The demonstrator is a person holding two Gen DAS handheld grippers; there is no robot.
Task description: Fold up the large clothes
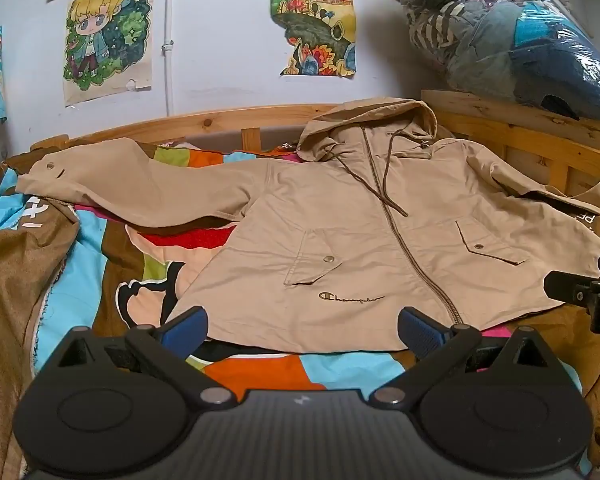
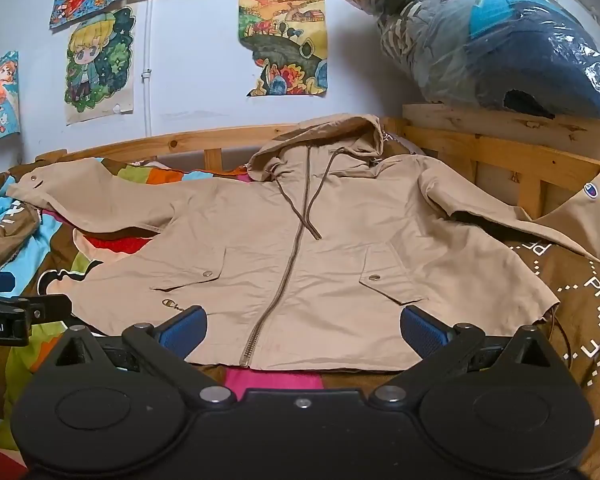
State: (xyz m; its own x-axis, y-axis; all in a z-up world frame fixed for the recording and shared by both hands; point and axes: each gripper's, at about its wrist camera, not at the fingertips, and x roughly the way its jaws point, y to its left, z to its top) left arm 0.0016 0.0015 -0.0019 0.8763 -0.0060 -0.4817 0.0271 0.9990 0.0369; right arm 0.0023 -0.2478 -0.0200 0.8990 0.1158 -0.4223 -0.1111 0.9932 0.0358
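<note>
A beige hooded jacket [image 1: 364,240] is spread flat, front up and zipped, on a colourful blanket [image 1: 260,372] over a wooden bed frame [image 1: 520,136]. The left gripper [image 1: 302,330] and right gripper [image 2: 303,330] are held wide open at its hem, nothing being gripped.

1. Jacket [image 1: 360,248] ahead of the left gripper [image 1: 302,330]: plain tan, brown zip, drawcord.
2. Blanket [image 1: 256,372] beneath it: orange, sky-blue, pink, brown patches.
3. Finger pads [image 2: 182,330] of the right gripper [image 2: 304,330]: blue; arms black.
</note>
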